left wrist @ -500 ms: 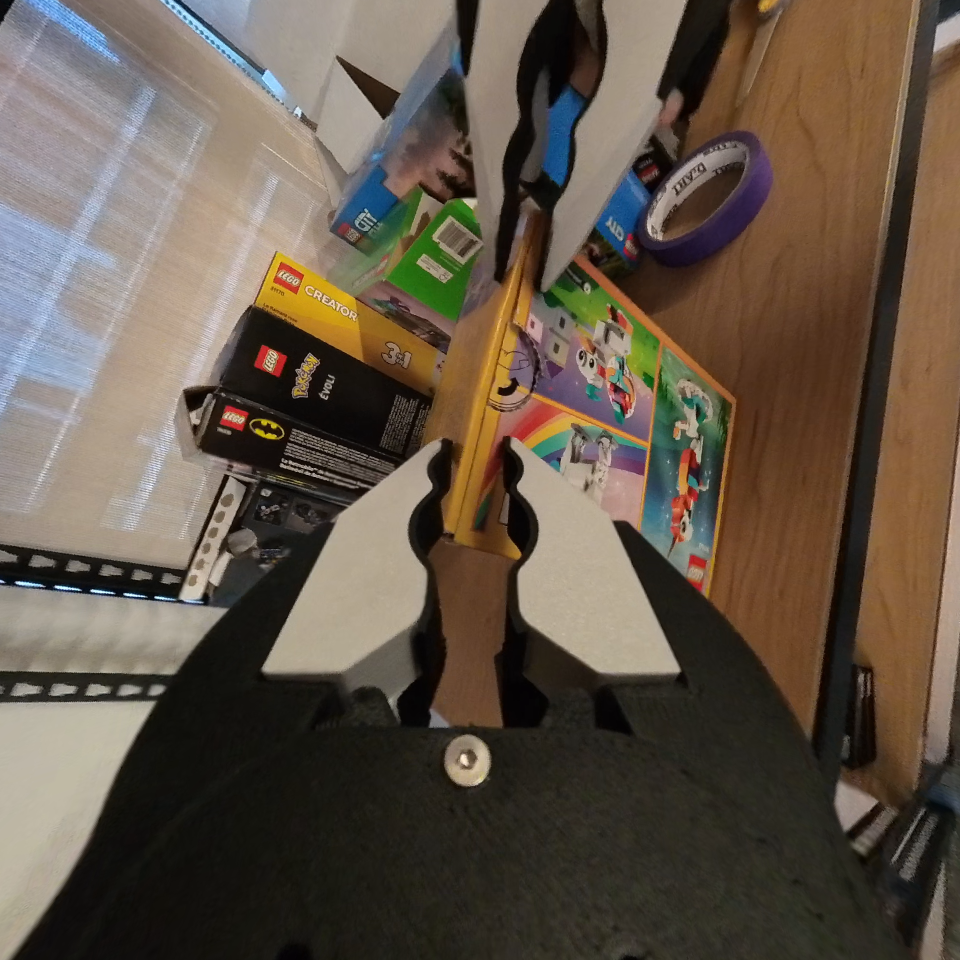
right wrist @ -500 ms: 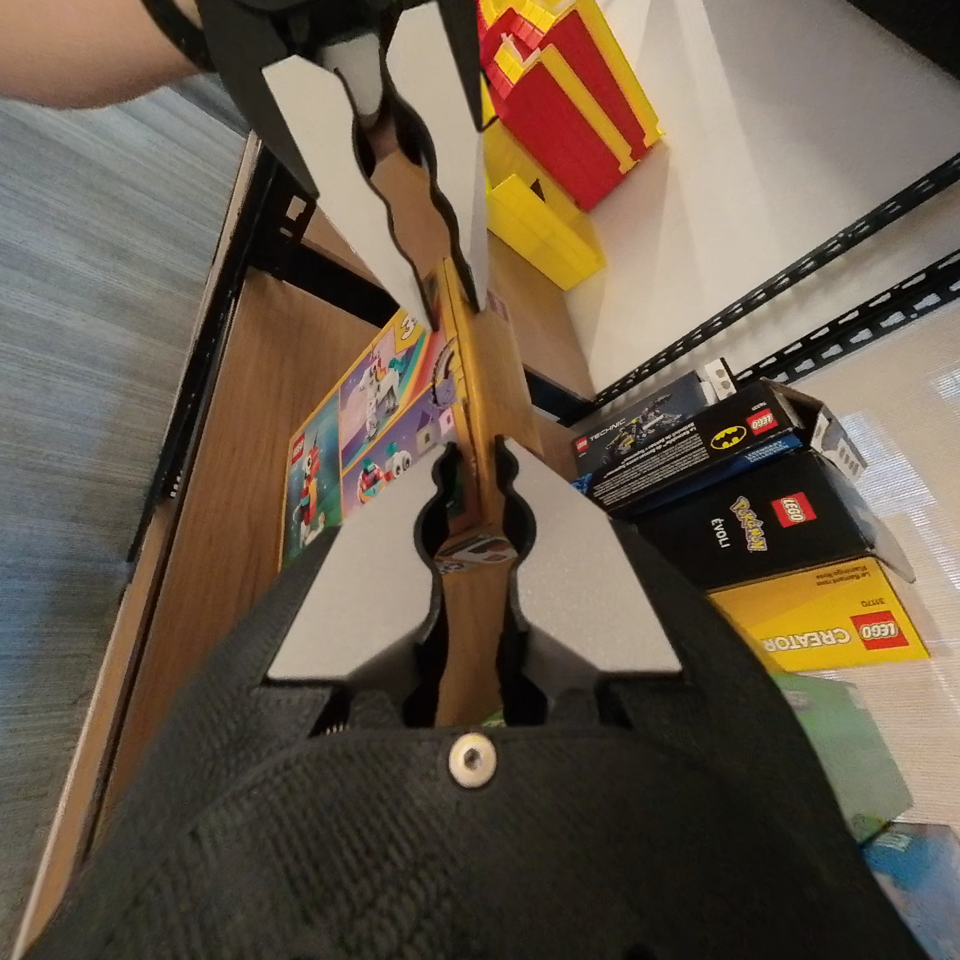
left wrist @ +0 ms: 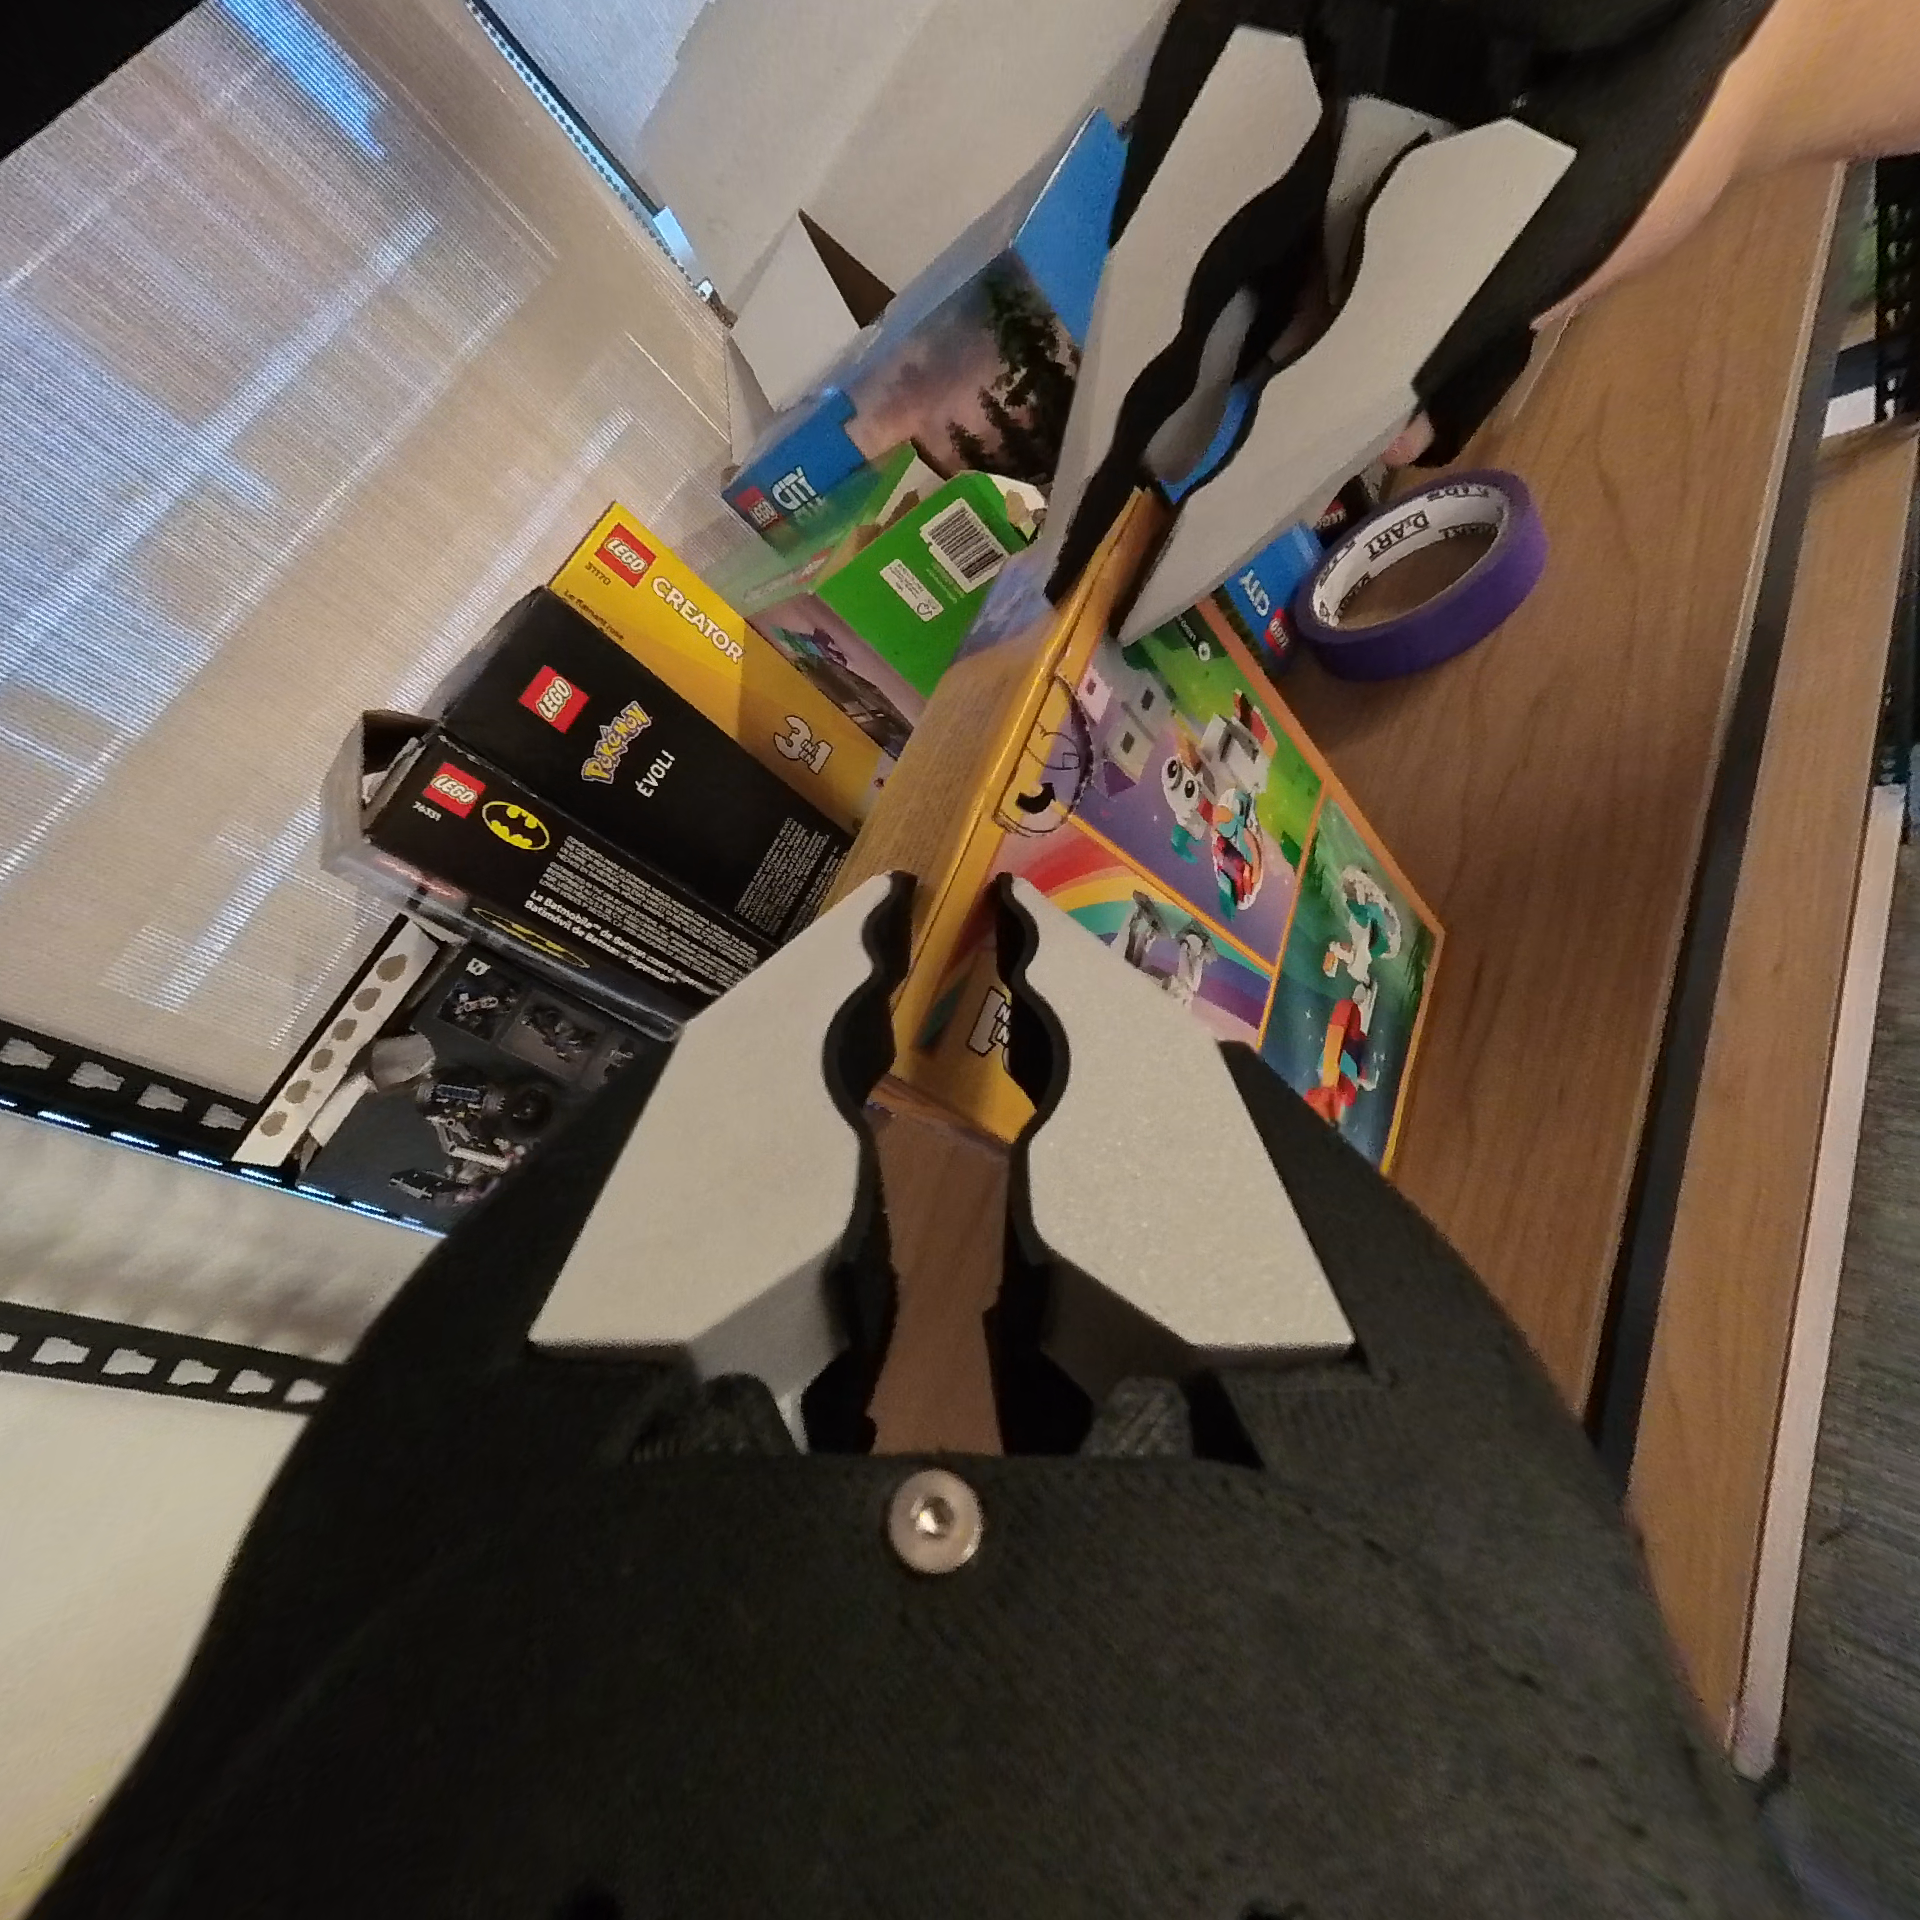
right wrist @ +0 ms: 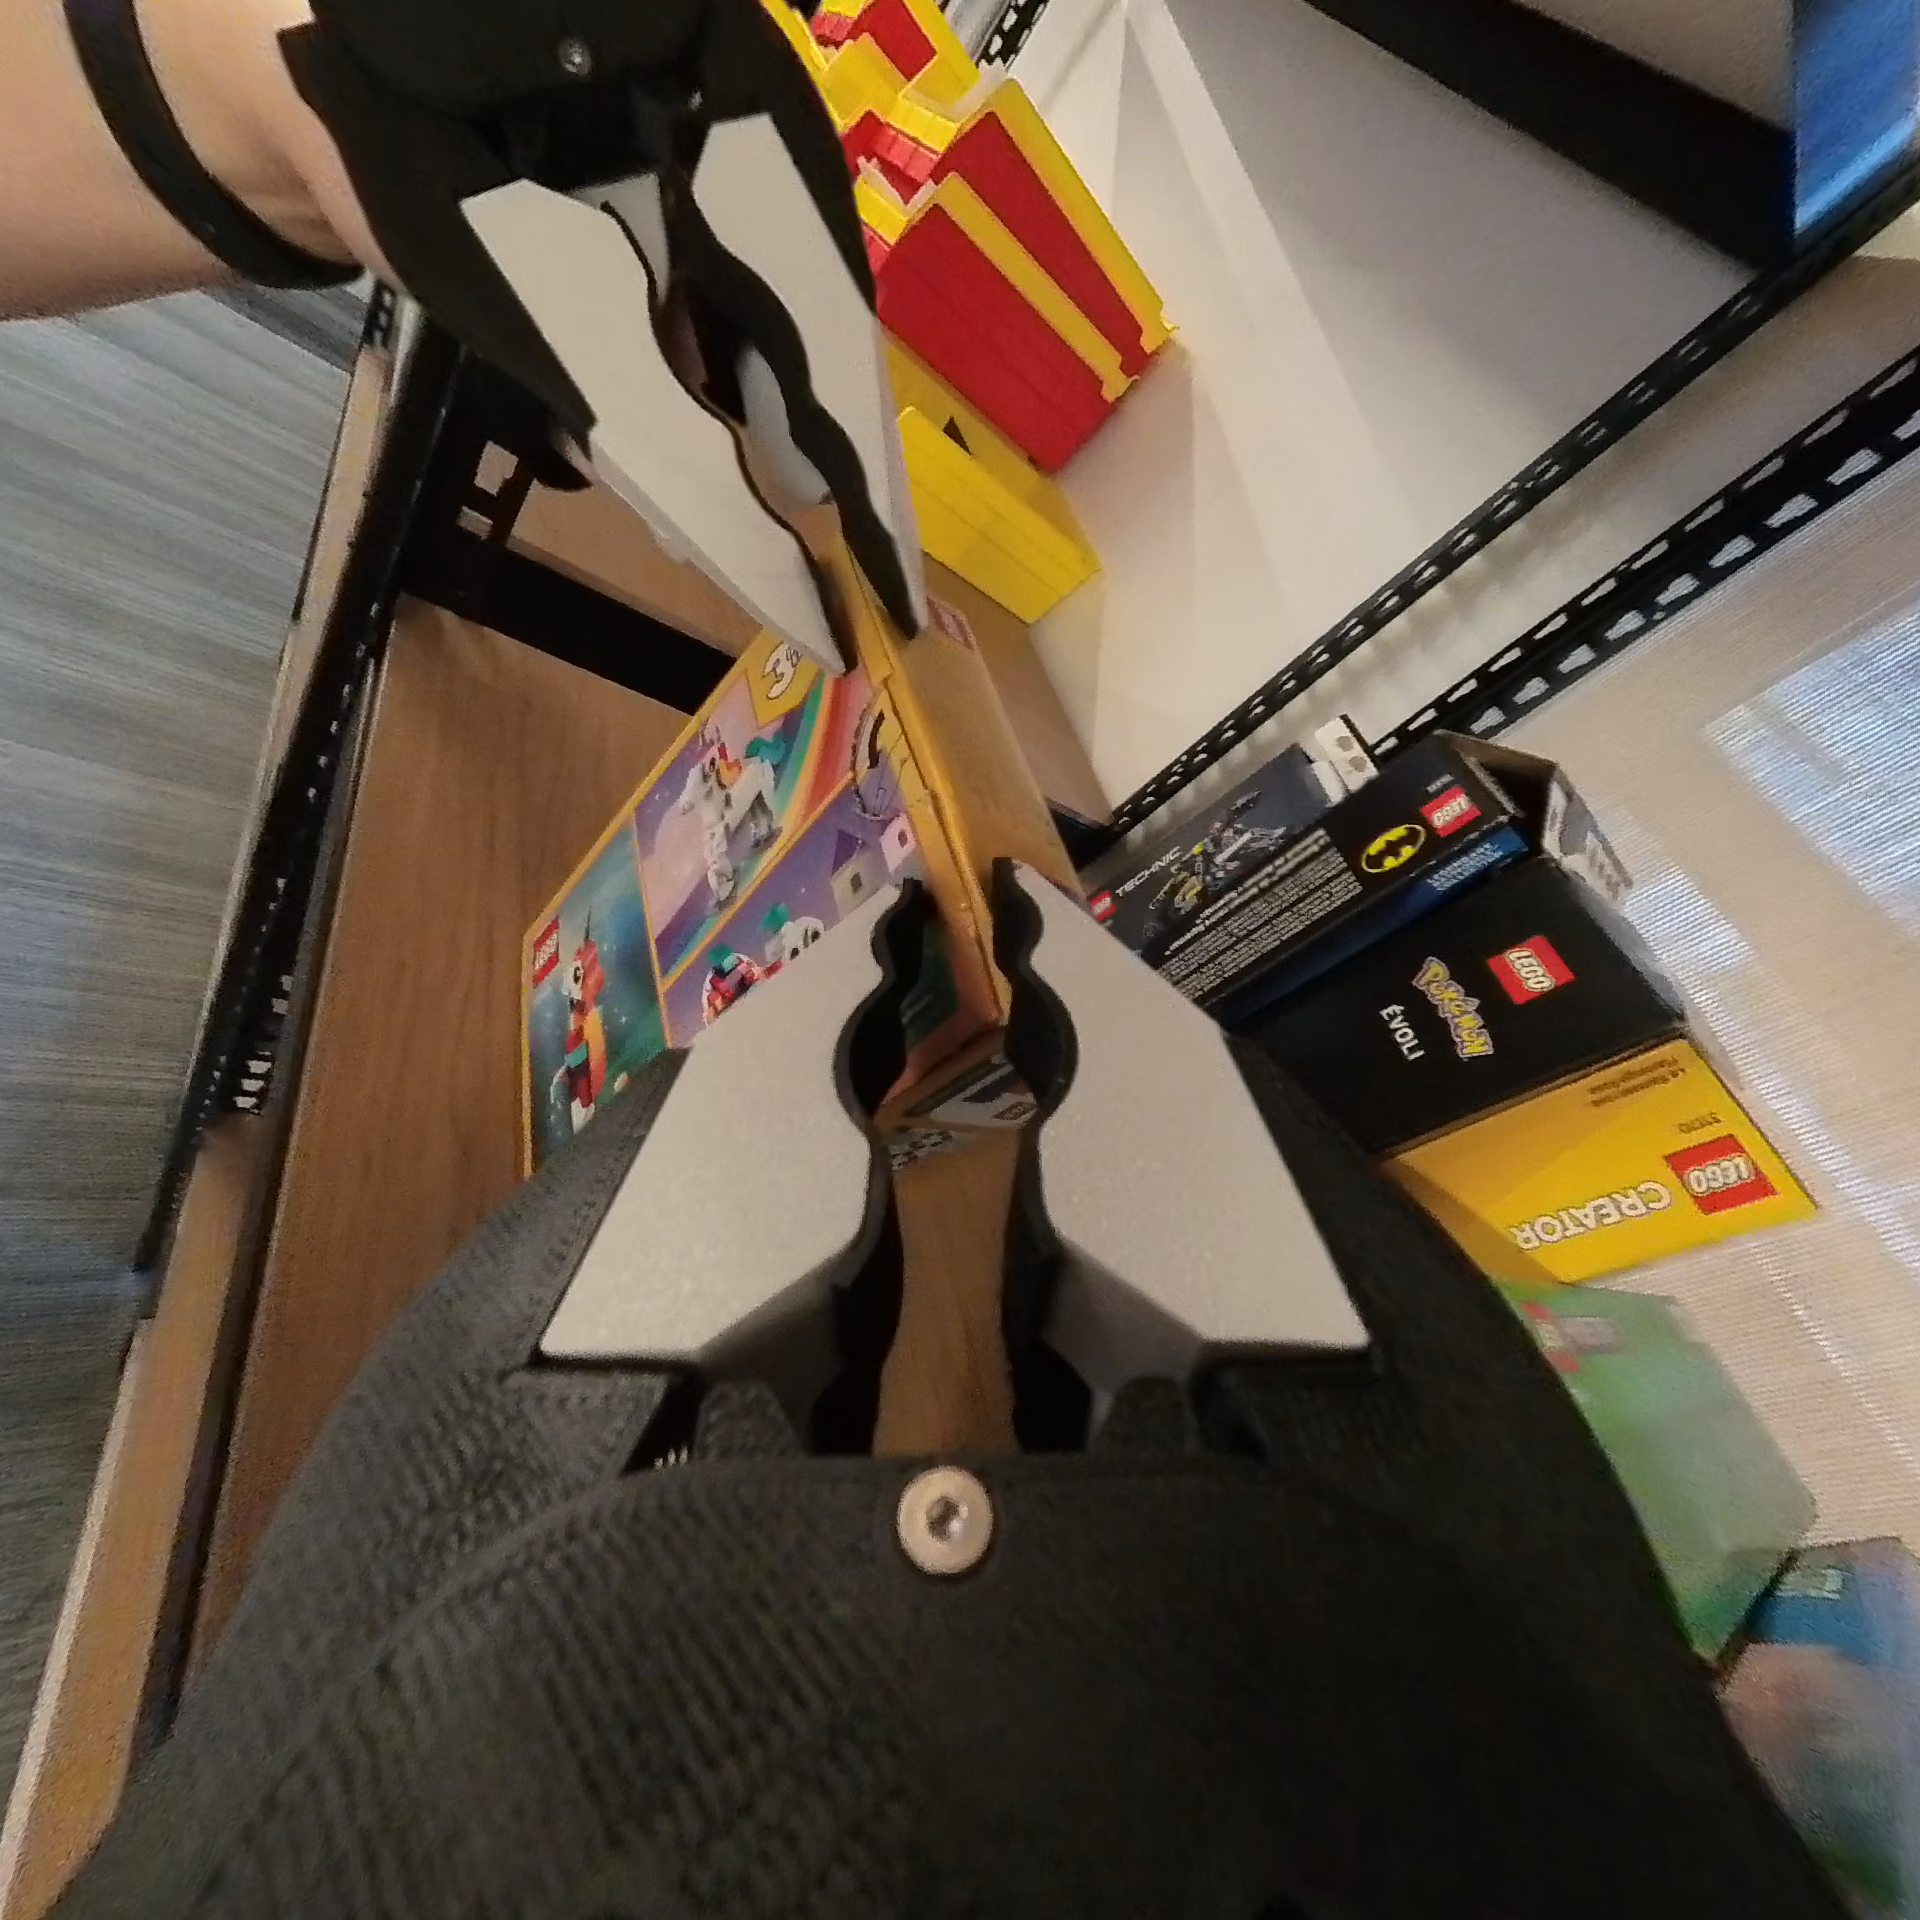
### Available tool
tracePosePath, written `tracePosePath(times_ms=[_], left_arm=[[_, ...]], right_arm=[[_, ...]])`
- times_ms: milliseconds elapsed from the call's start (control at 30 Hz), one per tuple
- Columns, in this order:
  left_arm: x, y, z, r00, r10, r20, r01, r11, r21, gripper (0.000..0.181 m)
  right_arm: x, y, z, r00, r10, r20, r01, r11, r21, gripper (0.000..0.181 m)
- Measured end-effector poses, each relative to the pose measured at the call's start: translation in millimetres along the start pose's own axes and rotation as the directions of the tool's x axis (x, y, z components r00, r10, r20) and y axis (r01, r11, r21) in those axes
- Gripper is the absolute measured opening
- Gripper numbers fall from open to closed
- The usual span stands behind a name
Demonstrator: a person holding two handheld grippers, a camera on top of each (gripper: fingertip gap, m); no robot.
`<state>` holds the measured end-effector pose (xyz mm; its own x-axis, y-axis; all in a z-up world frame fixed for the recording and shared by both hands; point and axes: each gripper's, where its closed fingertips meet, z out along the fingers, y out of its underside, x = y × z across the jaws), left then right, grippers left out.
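I've got the yellow toy box [left wrist: 1174, 831] pinched at both ends: left fingers [left wrist: 951, 971] clamped on one end, right fingers [right wrist: 951, 977] on the other, near the shelf's [left wrist: 1621, 831] front edge. It's tilted up on edge, beside stacked boxes [left wrist: 623, 790] and purple tape [left wrist: 1423, 571].

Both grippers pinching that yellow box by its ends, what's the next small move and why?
Probably a small, level lift with both together. The left gripper and right gripper each have jaws closed on opposite ends of the yellow box, which stands on edge over the wooden shelf. Moving only one would likely twist it.
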<state>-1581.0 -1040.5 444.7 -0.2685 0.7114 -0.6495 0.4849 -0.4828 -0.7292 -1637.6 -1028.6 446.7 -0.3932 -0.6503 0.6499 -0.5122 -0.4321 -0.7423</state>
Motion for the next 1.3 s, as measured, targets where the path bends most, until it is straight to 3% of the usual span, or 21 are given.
tracePosePath(times_ms=[200, 233, 300, 367, 467, 533, 600, 667, 733, 767, 833, 933, 1067, 1200, 1233, 1300], left_arm=[[0, 0, -1, 0.999, -0.043, 0.009, 0.043, 0.999, 0.024, 0.014], [0, 0, -2, 0.999, -0.047, 0.016, 0.047, 0.999, 0.02, 0.014], [0, 0, -1, 0.998, -0.061, 0.035, 0.061, 0.998, 0.011, 0.014], [-1, -1, 0, 0.995, -0.08, 0.062, 0.08, 0.997, 0.001, 0.015], [-1, -2, 3, 0.987, -0.093, 0.131, 0.093, 0.996, 0.003, 0.014], [-1, -3, 7, 0.978, -0.071, 0.198, 0.073, 0.997, -0.002, 0.014], [-3, -4, 11, 0.964, -0.055, 0.26, 0.063, 0.998, -0.026, 0.014], [-1, -6, 14, 0.955, -0.019, 0.296, 0.037, 0.998, -0.055, 0.014], [0, -8, 17, 0.948, 0.005, 0.319, 0.018, 0.998, -0.067, 0.014], [0, -8, 17, 0.945, 0.021, 0.328, 0.003, 0.998, -0.07, 0.014], [-1, -10, 18, 0.939, 0.048, 0.341, -0.024, 0.997, -0.075, 0.016], [1, -19, 17, 0.934, 0.056, 0.352, -0.037, 0.998, -0.058, 0.026], [1, -37, 6, 0.945, -0.052, 0.322, 0.045, 0.999, 0.03, 0.033], [9, -51, -19, 0.942, -0.154, 0.298, 0.123, 0.985, 0.12, 0.029], [16, -53, -25, 0.942, -0.184, 0.282, 0.147, 0.978, 0.146, 0.028], [38, -53, -33, 0.942, -0.251, 0.222, 0.211, 0.959, 0.192, 0.025]], right_arm=[[2, -8, -3, 0.992, 0.121, 0.027, -0.124, 0.985, 0.121, 0.017], [12, -13, -8, 0.986, 0.165, -0.035, -0.157, 0.973, 0.171, 0.029], [34, -19, -24, 0.904, 0.408, -0.128, -0.357, 0.885, 0.298, 0.049], [26, 3, -28, 0.761, 0.632, -0.149, -0.571, 0.76, 0.31, 0.054], [-7, 50, -15, 0.683, 0.677, -0.274, -0.641, 0.736, 0.218, 0.047], [-20, 67, -2, 0.689, 0.658, -0.302, -0.643, 0.748, 0.165, 0.039], [-26, 78, 0, 0.709, 0.626, -0.324, -0.637, 0.766, 0.088, 0.044], [-28, 74, -25, 0.754, 0.578, -0.314, -0.602, 0.798, 0.024, 0.044], [-29, 69, -69, 0.825, 0.494, -0.275, -0.518, 0.855, -0.018, 0.034], [-29, 80, -94, 0.85, 0.444, -0.282, -0.485, 0.869, -0.095, 0.032], [-26, 116, -140, 0.87, 0.392, -0.298, -0.473, 0.834, -0.283, 0.032], [-31, 146, -171, 0.823, 0.526, -0.214, -0.566, 0.727, -0.389, 0.032], [-35, 173, -159, 0.827, 0.547, -0.135, -0.54, 0.702, -0.464, 0.035], [-59, 206, -135, 0.814, 0.575, -0.081, -0.499, 0.621, -0.605, 0.038], [-63, 215, -132, 0.819, 0.568, -0.083, -0.481, 0.599, -0.64, 0.037], [-67, 221, -128, 0.822, 0.563, -0.084, -0.469, 0.587, -0.66, 0.013]])
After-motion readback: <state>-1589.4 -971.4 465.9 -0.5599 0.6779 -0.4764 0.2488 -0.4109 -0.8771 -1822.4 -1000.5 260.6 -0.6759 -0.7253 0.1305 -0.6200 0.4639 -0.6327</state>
